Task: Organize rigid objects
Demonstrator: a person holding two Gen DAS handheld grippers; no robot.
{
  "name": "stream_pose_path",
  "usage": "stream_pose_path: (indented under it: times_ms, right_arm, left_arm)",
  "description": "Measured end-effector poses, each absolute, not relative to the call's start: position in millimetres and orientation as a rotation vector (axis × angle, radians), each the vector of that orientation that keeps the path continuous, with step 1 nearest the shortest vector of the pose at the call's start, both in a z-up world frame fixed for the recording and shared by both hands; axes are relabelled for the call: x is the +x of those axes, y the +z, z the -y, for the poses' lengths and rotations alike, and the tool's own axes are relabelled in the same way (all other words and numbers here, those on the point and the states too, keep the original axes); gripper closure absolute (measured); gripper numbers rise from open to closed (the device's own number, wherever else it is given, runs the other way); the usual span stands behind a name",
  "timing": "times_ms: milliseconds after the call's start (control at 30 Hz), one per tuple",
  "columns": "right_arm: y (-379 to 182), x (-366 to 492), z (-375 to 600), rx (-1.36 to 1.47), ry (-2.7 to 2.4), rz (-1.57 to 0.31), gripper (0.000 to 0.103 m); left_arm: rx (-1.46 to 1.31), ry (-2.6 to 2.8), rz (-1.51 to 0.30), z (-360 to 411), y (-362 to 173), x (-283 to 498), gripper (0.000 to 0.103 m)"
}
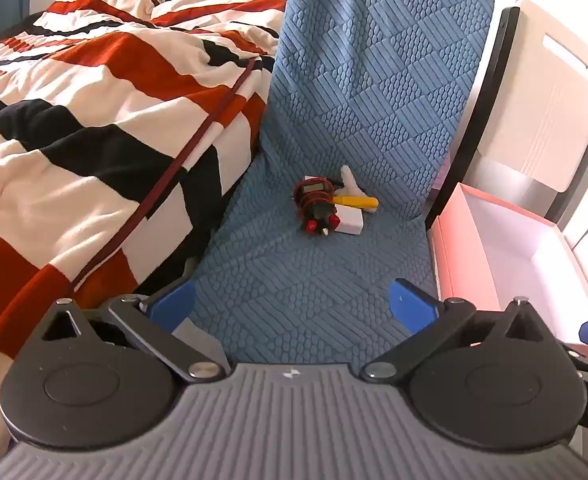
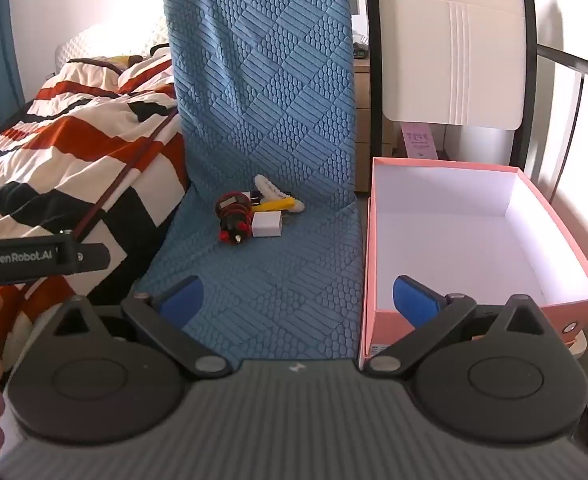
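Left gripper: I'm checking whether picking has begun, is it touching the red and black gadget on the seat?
Apart. The left wrist view shows the left gripper open, with bare blue chair cover between it and the red and black gadget.

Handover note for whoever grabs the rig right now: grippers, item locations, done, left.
Left gripper: open, empty, held back from the pile on the blue chair seat.
Right gripper: open, empty, also short of the pile.
Items clustered on the seat near the backrest: red-and-black gadget, white block, yellow tool, white ridged piece.
Pink box: open, on the chair to the right, nothing visible inside.
Done: nothing boxed yet.
Left: presumably move all four items into the box.
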State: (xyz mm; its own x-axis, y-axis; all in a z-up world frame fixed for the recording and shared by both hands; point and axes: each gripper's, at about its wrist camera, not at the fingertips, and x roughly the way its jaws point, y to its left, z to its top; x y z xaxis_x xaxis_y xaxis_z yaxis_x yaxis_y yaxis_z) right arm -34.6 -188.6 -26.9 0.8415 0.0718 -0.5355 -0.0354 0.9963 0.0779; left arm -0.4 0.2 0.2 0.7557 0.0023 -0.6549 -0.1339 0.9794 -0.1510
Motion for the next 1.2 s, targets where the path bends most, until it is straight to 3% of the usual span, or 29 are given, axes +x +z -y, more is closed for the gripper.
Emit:
stream_pose_path:
  times_ms: [1200]
  right_arm:
    - [-29.5,-30.9,188.1,0.058,0.042,-0.585,0.0]
  left_arm:
    - [-0.177,0.057,-0.711,4.3,-1.5,0.6,0.0]
